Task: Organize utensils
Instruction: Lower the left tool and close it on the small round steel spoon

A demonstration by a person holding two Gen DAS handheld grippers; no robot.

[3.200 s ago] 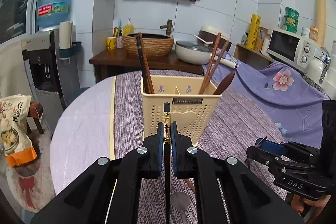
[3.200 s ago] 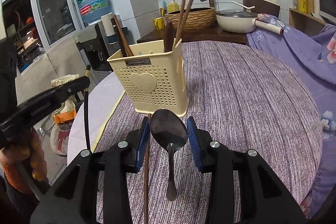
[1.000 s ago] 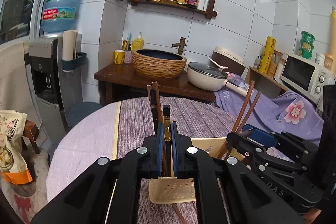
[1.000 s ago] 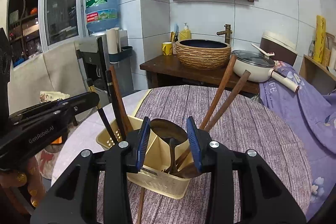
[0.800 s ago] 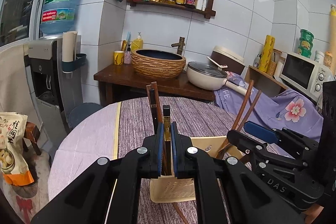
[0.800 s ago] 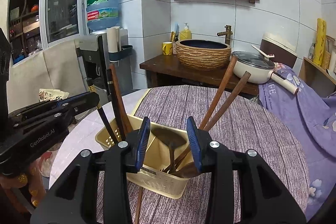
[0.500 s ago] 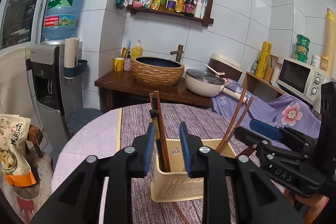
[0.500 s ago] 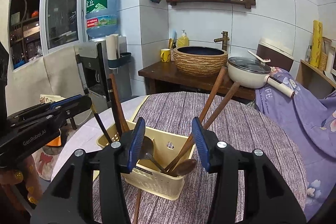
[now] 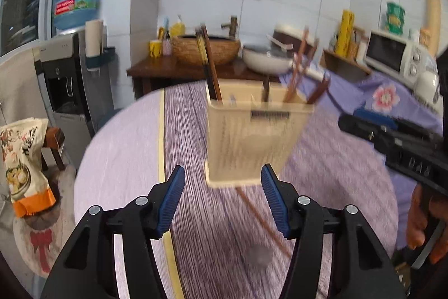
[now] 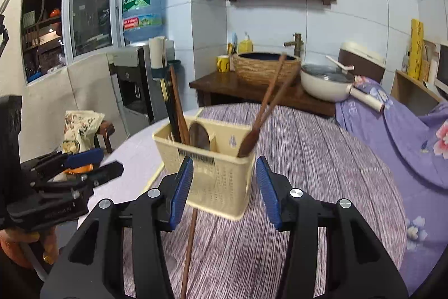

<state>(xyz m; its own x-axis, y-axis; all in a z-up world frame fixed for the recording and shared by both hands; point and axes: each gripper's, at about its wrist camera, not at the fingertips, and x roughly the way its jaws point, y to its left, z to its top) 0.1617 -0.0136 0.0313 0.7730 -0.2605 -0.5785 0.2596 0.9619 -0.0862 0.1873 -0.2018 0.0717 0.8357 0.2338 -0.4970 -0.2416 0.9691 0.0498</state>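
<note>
Tiled kitchen corner: water dispenser, wash basin on a dark wooden stand, lidded pan, microwave, all well behind the work area.

Tabletop [image 10: 322, 159]: round, covered by a purple striped cloth; a bare paler part shows at its left edge.

Utensil caddy [image 10: 215, 173]: cream perforated plastic, divided into compartments, upright near the middle of the tabletop. Left compartment holds dark chopsticks [image 10: 175, 108] and a spoon [image 10: 199, 136], bowl up. Right compartment holds two long brown chopsticks [image 10: 270, 94] leaning right, plus a dark wooden utensil.

Left tool [image 9: 222, 196]: jaws spread wide, empty, hovering before the caddy. This view is motion-blurred.

Right tool [image 10: 224, 187]: jaws spread wide, empty, just in front of the caddy.

Loose chopstick [image 10: 189, 248]: brown, lying flat on the cloth between the caddy's base and the two tools, one end at the caddy's foot. Judged the one remaining item.

Handling note, step in hand: pick up the loose chopstick.
- Use one tool only and keep the other well apart.
- Bring the jaws down astride the stick, crosswise to its length, towards the near end.
- Press the tips lightly into the cloth so the thin stick does not roll away.
- Close firmly, lift, tilt upright, and lower it beside its like in the caddy without knocking the leaning pair.
</note>
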